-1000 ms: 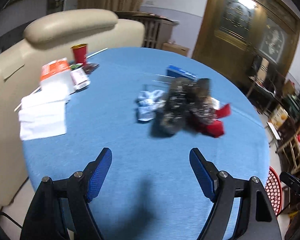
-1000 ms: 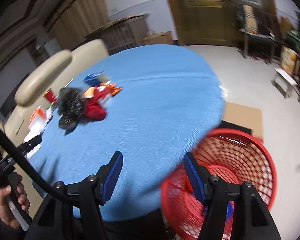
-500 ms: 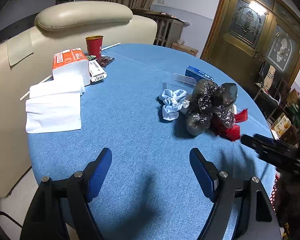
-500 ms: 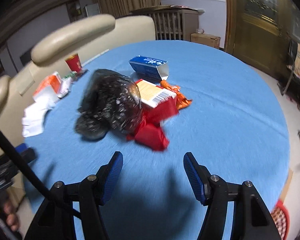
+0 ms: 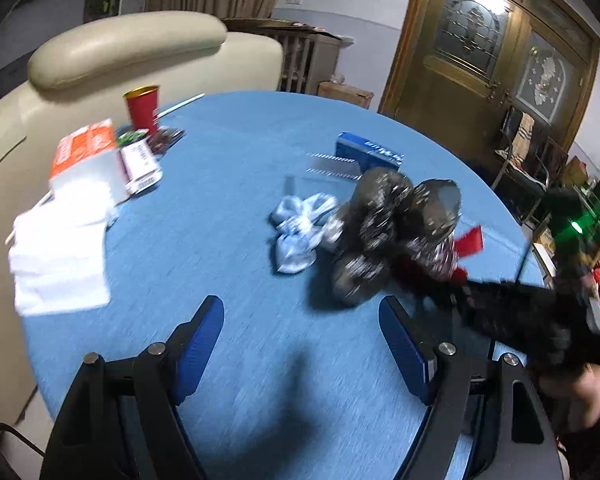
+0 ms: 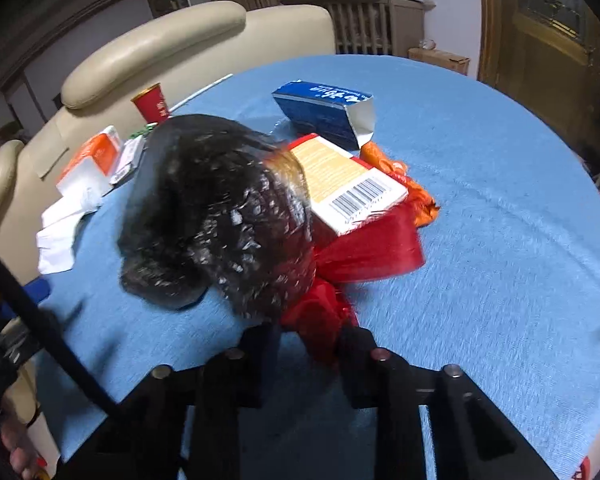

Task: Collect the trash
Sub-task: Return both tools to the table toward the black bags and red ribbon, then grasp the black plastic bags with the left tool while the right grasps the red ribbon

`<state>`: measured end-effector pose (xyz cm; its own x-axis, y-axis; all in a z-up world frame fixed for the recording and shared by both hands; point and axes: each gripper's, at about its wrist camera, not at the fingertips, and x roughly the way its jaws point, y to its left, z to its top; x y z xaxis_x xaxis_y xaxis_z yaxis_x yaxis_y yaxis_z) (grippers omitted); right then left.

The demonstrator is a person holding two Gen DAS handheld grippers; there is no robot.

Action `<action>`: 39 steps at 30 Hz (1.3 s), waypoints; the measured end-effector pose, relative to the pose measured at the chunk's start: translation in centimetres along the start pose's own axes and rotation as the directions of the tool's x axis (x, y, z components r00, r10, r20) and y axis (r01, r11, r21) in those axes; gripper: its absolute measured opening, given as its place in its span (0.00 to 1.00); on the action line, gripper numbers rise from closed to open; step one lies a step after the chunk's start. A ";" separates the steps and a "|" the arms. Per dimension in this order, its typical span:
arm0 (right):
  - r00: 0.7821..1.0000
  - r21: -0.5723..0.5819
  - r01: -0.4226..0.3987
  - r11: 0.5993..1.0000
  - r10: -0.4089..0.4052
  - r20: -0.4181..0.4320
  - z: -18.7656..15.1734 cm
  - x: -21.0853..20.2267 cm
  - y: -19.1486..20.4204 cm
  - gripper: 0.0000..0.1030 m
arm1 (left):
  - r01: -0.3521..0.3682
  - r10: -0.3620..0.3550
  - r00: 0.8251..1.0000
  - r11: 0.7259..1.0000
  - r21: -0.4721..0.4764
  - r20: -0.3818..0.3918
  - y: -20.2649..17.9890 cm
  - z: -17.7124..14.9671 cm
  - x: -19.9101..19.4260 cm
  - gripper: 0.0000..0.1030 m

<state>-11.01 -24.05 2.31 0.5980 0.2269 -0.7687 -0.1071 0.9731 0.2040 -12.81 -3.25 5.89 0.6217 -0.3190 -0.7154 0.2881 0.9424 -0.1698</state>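
Note:
A trash pile lies mid-table: a black plastic bag (image 6: 216,212), a red wrapper (image 6: 364,248), a barcoded box (image 6: 348,184), an orange wrapper (image 6: 416,192) and a blue carton (image 6: 324,112). My right gripper (image 6: 306,340) has its jaws closed tight on the near tail of the red wrapper, beside the black bag. In the left wrist view my left gripper (image 5: 300,308) hangs open over bare cloth, short of the black bag (image 5: 384,232) and a crumpled pale blue piece (image 5: 300,228). The right tool's black frame (image 5: 512,316) reaches in from the right.
The round table has a blue cloth (image 5: 220,200). At its far left stand a red cup (image 5: 142,110), an orange-and-white tissue pack (image 5: 88,160) and white napkins (image 5: 60,264). A cream sofa (image 5: 132,48) backs that side.
My right gripper swung from the red basket to the pile, came close and shut on the red wrapper. It entered the left wrist view from the right. My left gripper stayed open and shifted slightly.

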 end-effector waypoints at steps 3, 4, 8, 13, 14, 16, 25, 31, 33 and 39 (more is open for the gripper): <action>1.000 0.012 -0.014 1.000 0.014 0.010 -1.3 -1.4 -0.5 0.23 | 0.021 -0.021 1.000 0.999 0.027 -0.013 -1.5 1.1 1.5 0.78; 1.000 0.028 -0.021 0.999 0.021 0.015 -1.9 -2.0 -0.8 0.23 | 0.028 -0.027 1.000 0.999 0.038 -0.016 -2.0 1.3 2.0 0.78; 0.999 0.082 -0.044 0.996 0.042 0.025 -3.8 -3.9 -1.6 0.23 | 0.023 -0.018 0.998 0.995 0.098 -0.055 -4.1 2.1 4.9 0.78; 0.998 0.161 -0.061 0.985 0.056 0.038 -6.8 -6.4 -3.1 0.23 | 0.005 0.011 0.994 0.989 0.150 -0.109 -5.7 2.4 7.8 0.78; 0.998 0.172 -0.059 0.983 0.054 0.037 -7.3 -6.8 -3.4 0.23 | 0.008 0.010 0.993 0.989 0.150 -0.117 -5.8 2.4 8.1 0.78; 0.998 0.184 -0.051 0.982 0.045 0.036 -8.2 -7.2 -3.8 0.23 | 0.029 -0.010 0.991 0.989 0.146 -0.135 -5.9 2.5 8.6 0.78; 0.997 0.194 -0.024 0.981 0.010 0.074 -8.3 -8.8 -4.8 0.67 | 0.082 -0.061 0.988 0.986 0.143 -0.143 -5.3 1.4 7.1 0.30; 0.994 0.121 -0.027 0.992 0.013 0.109 -5.1 -8.2 -3.0 0.67 | 0.069 -0.059 0.995 0.991 0.115 -0.086 -2.7 -0.3 2.4 0.29; 0.996 0.086 -0.019 0.996 0.012 0.086 -3.7 -6.4 -2.2 0.67 | 0.059 -0.051 0.995 0.994 0.097 -0.085 -1.6 -0.9 1.4 0.29; 1.000 0.020 0.015 1.000 -0.016 0.014 -2.0 -1.8 -0.6 0.64 | -0.028 0.034 0.990 0.999 0.039 -0.138 2.1 -3.1 0.7 0.36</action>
<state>-13.62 -24.92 2.31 0.6104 0.2110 -0.7634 -0.0820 0.9755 0.2041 -14.07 -1.20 2.91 0.5243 -0.2701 -0.8076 0.2985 0.9465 -0.1228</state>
